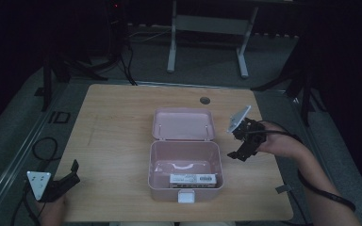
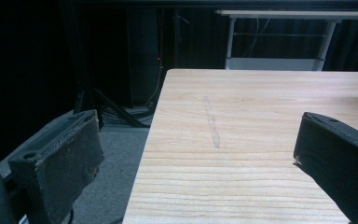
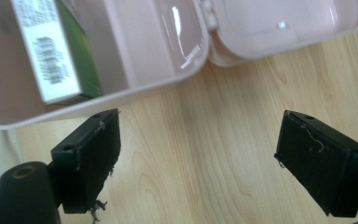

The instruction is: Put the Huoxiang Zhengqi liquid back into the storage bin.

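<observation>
Pale pink plastic lunch box [image 1: 186,181] open on the light wooden table [image 1: 113,141], lid [image 1: 184,124] flung back flat and hinged to the far edge of the tray. Inside the tray, against its near wall, a small carton [image 1: 193,179] lying on its side, white barcoded face up, green along one side in the right gripper view [image 3: 51,51]. Just to the right of the box, the right gripper [image 1: 239,155] held above the table by a hand [image 1: 283,143], jaws spread wide with nothing between them but bare wood; in its own view [image 3: 196,154], box wall [image 3: 135,88] just ahead of the left-hand jaw, lid [image 3: 279,28] farther ahead and toward the right-hand jaw, neither touched. At the near left corner of the table, well apart from the box, the left gripper [image 1: 73,172] with its grey three-cornered plate at the rear, jaws likewise wide apart and empty. In its own view [image 2: 196,154], left-hand jaw hanging beyond the table edge over grey floor [image 2: 112,182], right-hand jaw over the wood, a faint pale streak [image 2: 212,123] on the board ahead between them.
</observation>
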`<state>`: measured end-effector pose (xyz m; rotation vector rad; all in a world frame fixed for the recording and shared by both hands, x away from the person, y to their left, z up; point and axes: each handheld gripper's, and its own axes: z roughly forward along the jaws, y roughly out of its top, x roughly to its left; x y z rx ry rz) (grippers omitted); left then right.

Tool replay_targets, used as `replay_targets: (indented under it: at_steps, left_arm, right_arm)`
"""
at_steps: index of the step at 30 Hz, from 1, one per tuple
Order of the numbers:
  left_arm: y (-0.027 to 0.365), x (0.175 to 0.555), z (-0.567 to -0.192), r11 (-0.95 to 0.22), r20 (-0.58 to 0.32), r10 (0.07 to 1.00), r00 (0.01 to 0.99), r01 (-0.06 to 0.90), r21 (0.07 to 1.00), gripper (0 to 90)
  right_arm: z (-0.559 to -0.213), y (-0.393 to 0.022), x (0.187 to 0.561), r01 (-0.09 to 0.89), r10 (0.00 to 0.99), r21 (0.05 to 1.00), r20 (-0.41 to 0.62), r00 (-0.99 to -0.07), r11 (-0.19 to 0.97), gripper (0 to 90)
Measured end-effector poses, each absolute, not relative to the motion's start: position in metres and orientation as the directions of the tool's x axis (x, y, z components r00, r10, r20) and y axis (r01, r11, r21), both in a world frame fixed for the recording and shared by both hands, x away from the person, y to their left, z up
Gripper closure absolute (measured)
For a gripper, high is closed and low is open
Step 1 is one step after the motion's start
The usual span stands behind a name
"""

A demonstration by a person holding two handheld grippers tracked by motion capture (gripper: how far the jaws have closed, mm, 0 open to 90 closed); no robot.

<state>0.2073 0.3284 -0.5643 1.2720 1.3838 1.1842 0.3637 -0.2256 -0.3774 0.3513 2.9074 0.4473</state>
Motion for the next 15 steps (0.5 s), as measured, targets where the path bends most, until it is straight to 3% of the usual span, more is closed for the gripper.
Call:
replay_targets:
  at_steps: [10,15]
  left_arm:
    - [0.328,0.207,-0.564,0.018,-0.007,0.997,-0.077,0.148,0.989,1.1]
    - [0.328,0.207,-0.564,0.017,-0.006,0.997,-0.075,0.147,0.989,1.1]
  right_arm:
    - [-0.437,-0.247,0.378,0.304,0.363,0.31,-0.156,-0.919,0.901,13.3]
    - [-0.463,-0.258,0.381,0.353,0.458,0.41,-0.192,-0.868,0.841,13.3]
